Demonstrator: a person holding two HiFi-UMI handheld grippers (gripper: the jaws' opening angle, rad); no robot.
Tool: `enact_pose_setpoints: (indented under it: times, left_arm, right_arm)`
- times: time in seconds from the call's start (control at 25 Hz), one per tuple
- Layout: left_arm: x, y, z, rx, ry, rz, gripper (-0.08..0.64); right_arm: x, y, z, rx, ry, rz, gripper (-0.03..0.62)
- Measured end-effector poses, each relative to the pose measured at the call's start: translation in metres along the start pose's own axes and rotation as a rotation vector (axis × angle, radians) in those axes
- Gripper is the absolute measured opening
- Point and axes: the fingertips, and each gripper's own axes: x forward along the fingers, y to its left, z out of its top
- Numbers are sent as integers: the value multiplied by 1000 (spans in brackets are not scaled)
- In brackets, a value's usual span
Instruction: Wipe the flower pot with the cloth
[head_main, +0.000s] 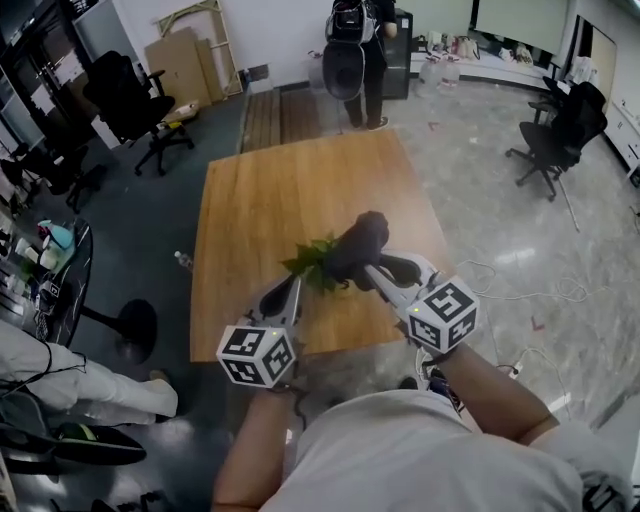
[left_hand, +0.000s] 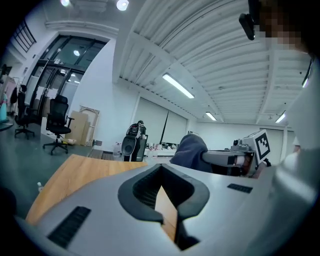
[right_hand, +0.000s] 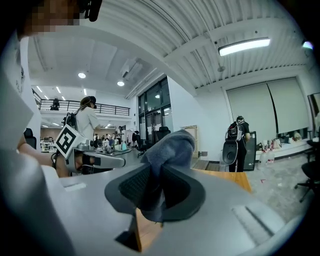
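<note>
Over the near part of the wooden table (head_main: 270, 190) my right gripper (head_main: 368, 264) is shut on a dark grey-blue cloth (head_main: 358, 244), which bulges out past its jaws. The right gripper view shows the cloth (right_hand: 168, 146) pinched between the pads. Green leaves of the plant (head_main: 312, 262) stick out under the cloth and beside my left gripper (head_main: 297, 284). The flower pot itself is hidden beneath them. In the left gripper view the left gripper (left_hand: 161, 175) is shut with nothing in it, and the cloth (left_hand: 190, 150) hangs to its right.
A person with a backpack (head_main: 358, 50) stands beyond the table's far end. Office chairs stand at the back left (head_main: 135, 105) and right (head_main: 558, 135). A small bottle (head_main: 182, 260) lies on the floor left of the table, and cables (head_main: 520, 290) trail on the right.
</note>
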Motion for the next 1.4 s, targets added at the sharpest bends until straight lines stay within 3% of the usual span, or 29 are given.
enact_pose_setpoints:
  times: [0.32, 0.6, 1.0, 1.4]
  left_arm:
    - [5, 35, -34, -37, 78, -38, 5]
    - [42, 67, -66, -101, 151, -29, 5]
    - [140, 104, -102, -178, 252, 84, 5]
    - [196, 130, -148, -235, 365, 168, 5]
  right_arm:
    - [0, -2, -30, 7, 64, -77, 63]
    - [17, -43, -58, 42, 112, -107, 63]
    - [64, -152, -96, 97, 187, -32, 63]
    - [108, -222, -159, 148, 310, 53, 63]
